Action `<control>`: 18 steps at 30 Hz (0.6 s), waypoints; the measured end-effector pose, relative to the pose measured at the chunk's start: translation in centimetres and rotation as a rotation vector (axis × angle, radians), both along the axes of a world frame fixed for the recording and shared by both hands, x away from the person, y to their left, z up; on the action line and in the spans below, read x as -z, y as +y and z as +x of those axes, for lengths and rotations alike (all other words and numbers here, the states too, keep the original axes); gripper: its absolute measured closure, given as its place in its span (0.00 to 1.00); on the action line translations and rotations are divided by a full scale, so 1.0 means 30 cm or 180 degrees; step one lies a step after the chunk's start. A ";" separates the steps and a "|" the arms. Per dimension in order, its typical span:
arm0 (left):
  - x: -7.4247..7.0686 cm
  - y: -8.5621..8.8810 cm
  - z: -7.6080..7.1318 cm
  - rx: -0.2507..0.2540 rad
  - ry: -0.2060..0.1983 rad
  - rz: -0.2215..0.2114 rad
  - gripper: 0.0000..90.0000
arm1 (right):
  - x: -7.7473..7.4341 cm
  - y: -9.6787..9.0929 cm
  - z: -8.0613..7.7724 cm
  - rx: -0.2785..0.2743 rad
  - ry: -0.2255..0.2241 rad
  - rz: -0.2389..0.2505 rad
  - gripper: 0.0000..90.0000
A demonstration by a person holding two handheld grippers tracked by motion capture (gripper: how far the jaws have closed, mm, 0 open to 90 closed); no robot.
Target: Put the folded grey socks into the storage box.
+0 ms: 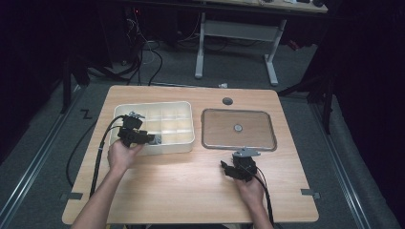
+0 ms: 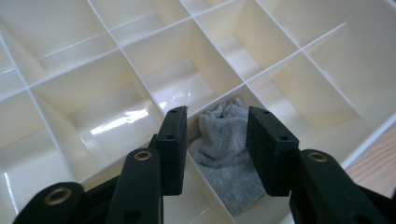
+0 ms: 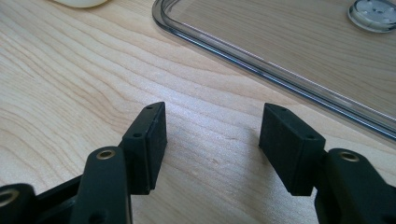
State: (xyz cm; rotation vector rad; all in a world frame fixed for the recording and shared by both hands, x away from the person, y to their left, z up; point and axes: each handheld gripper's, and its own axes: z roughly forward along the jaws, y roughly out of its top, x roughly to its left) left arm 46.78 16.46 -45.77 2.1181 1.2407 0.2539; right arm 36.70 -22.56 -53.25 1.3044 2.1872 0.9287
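Grey sock [image 2: 224, 154] lies crumpled in the cream divided box's [image 1: 184, 125] near compartment, long axis running away from the left hand-held gripper [image 2: 215, 140], whose jaws stand spread, untouching. Right hand-held gripper [image 3: 212, 140] gapes above the wooden bench [image 1: 191, 186]; dark room.

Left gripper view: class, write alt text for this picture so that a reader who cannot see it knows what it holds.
A grey sock lies crumpled in one compartment of a cream divided organiser box, between the two open black jaws of the left gripper, which do not press on it. The compartments around it look bare, and a strip of wooden table shows at the right edge.
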 end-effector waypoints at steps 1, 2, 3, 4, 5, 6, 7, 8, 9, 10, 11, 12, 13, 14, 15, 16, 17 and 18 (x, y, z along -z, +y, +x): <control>-0.006 0.004 -0.003 -0.0008 -0.0012 -0.0032 0.64 | 0.000 0.000 0.000 -0.0001 0.0000 0.0000 0.46; -0.012 0.007 -0.006 -0.0004 -0.0017 -0.0063 0.63 | 0.000 0.000 0.000 -0.0003 0.0001 0.0000 0.46; -0.017 0.009 -0.010 0.0001 -0.0024 -0.0093 0.62 | 0.000 0.000 0.000 -0.0004 0.0002 0.0001 0.46; -0.023 0.011 -0.013 0.0003 -0.0037 -0.0104 0.62 | 0.000 0.000 0.000 -0.0008 0.0002 0.0001 0.46; -0.028 0.012 -0.018 0.0000 -0.0063 -0.0102 0.61 | 0.000 0.000 0.000 -0.0010 0.0002 0.0000 0.45; -0.032 0.014 -0.022 0.0007 -0.0067 -0.0113 0.60 | 0.000 0.000 0.000 -0.0010 0.0003 0.0000 0.45; -0.037 0.014 -0.026 0.0008 -0.0078 -0.0116 0.60 | 0.000 0.000 0.000 -0.0011 0.0004 -0.0001 0.45; -0.042 0.016 -0.031 0.0009 -0.0091 -0.0119 0.59 | 0.000 0.000 0.000 -0.0010 0.0002 0.0000 0.45; -0.047 0.017 -0.035 0.0006 -0.0109 -0.0126 0.59 | 0.000 0.000 0.000 -0.0011 0.0003 0.0000 0.45; -0.052 0.019 -0.039 0.0006 -0.0121 -0.0132 0.58 | 0.000 0.000 0.000 -0.0010 0.0002 0.0001 0.45; -0.056 0.022 -0.044 -0.0001 -0.0137 -0.0151 0.58 | 0.000 0.000 0.000 -0.0010 0.0002 0.0001 0.45; -0.060 0.025 -0.048 -0.0003 -0.0144 -0.0174 0.57 | 0.000 0.000 0.000 -0.0011 0.0002 0.0000 0.45; -0.064 0.028 -0.052 -0.0010 -0.0142 -0.0187 0.57 | 0.000 0.000 0.000 -0.0010 0.0002 -0.0001 0.45; -0.067 0.031 -0.055 -0.0021 -0.0137 -0.0196 0.57 | 0.000 0.000 0.000 -0.0010 0.0003 -0.0001 0.45; -0.070 0.034 -0.058 -0.0039 -0.0129 -0.0218 0.58 | 0.000 0.000 0.000 -0.0010 0.0003 0.0000 0.45; -0.073 0.038 -0.061 -0.0052 -0.0131 -0.0233 0.58 | 0.000 0.000 0.000 -0.0010 0.0002 -0.0001 0.46; -0.076 0.043 -0.065 -0.0061 -0.0142 -0.0246 0.58 | 0.000 0.000 0.000 -0.0010 0.0002 -0.0001 0.45; -0.079 0.047 -0.070 -0.0071 -0.0150 -0.0267 0.58 | 0.000 0.000 0.000 -0.0010 0.0001 0.0001 0.45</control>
